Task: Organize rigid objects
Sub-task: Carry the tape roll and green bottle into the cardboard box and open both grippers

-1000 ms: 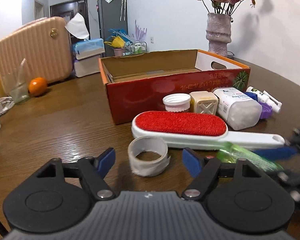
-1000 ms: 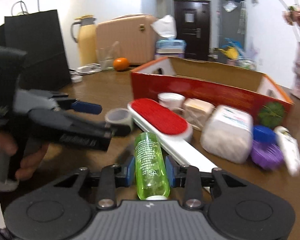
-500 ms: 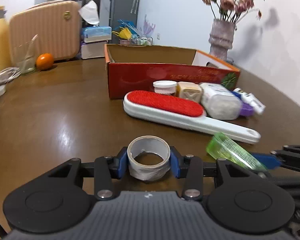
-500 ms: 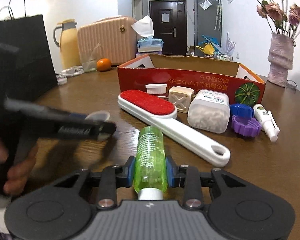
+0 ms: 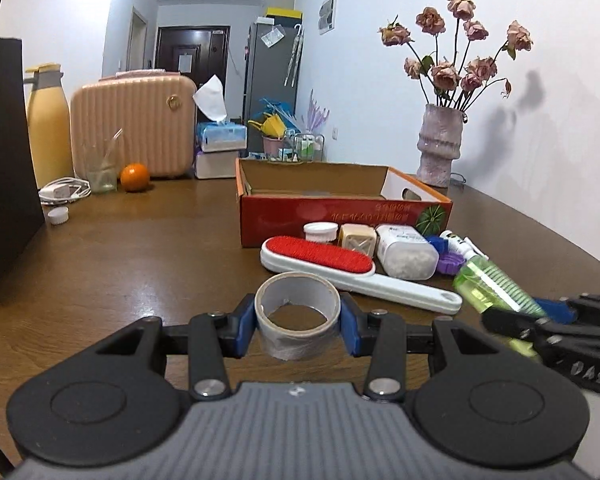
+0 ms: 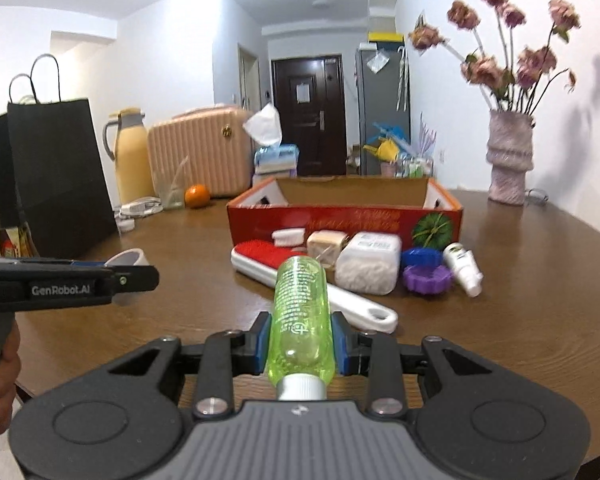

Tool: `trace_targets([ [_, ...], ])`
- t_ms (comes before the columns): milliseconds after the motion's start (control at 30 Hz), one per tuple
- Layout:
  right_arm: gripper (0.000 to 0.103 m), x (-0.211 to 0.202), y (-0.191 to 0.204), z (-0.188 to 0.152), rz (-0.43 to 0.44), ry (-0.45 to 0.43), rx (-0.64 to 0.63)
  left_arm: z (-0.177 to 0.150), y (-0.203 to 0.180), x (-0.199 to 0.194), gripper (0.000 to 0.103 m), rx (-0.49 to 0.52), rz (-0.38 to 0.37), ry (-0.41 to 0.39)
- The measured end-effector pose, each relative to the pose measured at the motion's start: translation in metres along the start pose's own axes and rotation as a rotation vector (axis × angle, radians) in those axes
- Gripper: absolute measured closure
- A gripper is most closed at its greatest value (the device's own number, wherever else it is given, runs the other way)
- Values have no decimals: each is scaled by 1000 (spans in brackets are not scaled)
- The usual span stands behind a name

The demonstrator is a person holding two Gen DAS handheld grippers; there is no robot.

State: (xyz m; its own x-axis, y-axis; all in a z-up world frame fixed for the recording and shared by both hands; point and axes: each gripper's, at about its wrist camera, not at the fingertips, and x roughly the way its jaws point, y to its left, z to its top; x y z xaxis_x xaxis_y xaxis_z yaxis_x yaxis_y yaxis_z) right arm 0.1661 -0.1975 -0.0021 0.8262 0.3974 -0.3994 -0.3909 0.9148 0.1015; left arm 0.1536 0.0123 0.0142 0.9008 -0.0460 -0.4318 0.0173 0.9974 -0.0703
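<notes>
Left gripper (image 5: 298,322) has its blue pads clamped on either side of the tape roll (image 5: 297,314), roll standing on its edge-ring with the hole facing up, lifted clear of the table (image 5: 140,264); right gripper (image 6: 300,344) is squeezed onto the green bottle (image 6: 300,312), white cap toward the camera, body pointing ahead at the red box (image 6: 344,216). Both hands loaded, then, and both short of the box; the roll hangs on the near side of it and to the left, the bottle near it on the near-right side, seen slanting in from the left wrist view.

Between the grippers and the box lies the rest of the lot: the lint brush (image 5: 340,268) with its red pad, stretched across just in front of the box; a white lid (image 5: 320,233), a beige cube (image 5: 357,236) and a clear white container (image 5: 406,256) tucked against the box's front wall; purple and blue caps (image 6: 426,270) and a small white tube (image 6: 464,266) off toward the box's right corner.

So the step in hand, as I read it, is the carry; picked up, not yet delivered. The box looks open-topped and nearly bare inside; what comes next would call for height enough to clear the front wall, crossing over the brush without knocking it, then easing each piece down inside the box before letting go; two hands arriving together will want separate spots.
</notes>
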Motion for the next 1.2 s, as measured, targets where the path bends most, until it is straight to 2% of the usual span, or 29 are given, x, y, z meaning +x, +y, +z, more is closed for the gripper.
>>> trace_targets([
  [167, 73, -9, -28, 20, -8, -49, -4, 24, -6, 16, 60, 33, 5, -62],
  [333, 73, 24, -60, 64, -36, -83, -56, 82, 1, 71, 60, 62, -8, -96],
  [433, 73, 71, -84, 102, -40, -67, -51, 121, 6, 126, 60, 75, 8, -66],
  [533, 73, 139, -105, 144, -75, -20, -62, 161, 17, 197, 60, 20, 21, 27],
  [667, 73, 238, -129, 188, -102, 81, -48, 189, 16, 277, 60, 61, 120, 71],
  [733, 73, 278, -138, 200, -102, 132, -25, 194, 16, 310, 60, 82, 117, 120],
  [800, 73, 316, -144, 205, -139, 166, -33, 193, 12, 338, 60, 132, 132, 155],
  [900, 72, 353, -150, 200, -165, 207, -26, 188, 12, 362, 60, 178, 176, 172],
  [1000, 72, 378, -155, 197, -188, 229, -14, 184, 18, 375, 58, 148, 187, 201],
  [1033, 72, 382, -154, 194, -216, 238, -24, 185, 17, 377, 55, 155, 195, 205],
  [1100, 78, 390, -155, 189, -275, 280, -39, 182, 12, 380, 38, 181, 209, 197],
  [1133, 80, 389, -156, 190, -277, 282, -33, 181, 8, 383, 30, 205, 215, 199],
  [1200, 78, 386, -158, 189, -280, 286, -26, 179, -3, 380, 30, 236, 218, 175],
])
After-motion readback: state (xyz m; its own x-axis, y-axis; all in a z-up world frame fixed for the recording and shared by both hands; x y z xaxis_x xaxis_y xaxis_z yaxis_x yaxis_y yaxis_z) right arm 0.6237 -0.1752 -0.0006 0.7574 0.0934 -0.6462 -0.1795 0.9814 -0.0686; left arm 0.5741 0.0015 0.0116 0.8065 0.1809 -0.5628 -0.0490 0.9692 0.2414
